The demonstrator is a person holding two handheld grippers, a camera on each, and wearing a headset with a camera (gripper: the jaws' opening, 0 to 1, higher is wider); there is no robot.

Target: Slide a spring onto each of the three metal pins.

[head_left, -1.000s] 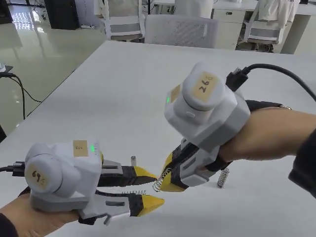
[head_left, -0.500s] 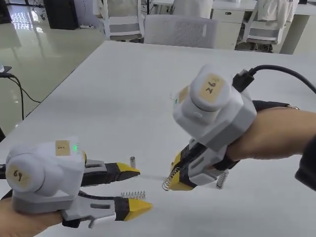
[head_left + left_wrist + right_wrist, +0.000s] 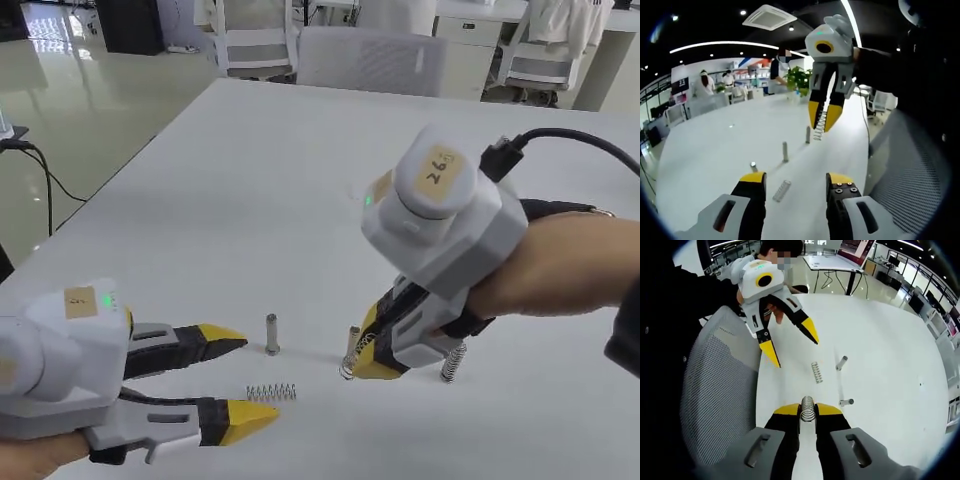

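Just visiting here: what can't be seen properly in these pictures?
Head view: whether a pin stands inside the upright spring; too small, and the right gripper covers its top.
Head view: the base of the pin beside the held spring; the spring hides it.
Head view: the body of the left gripper, cut off by the bottom edge.
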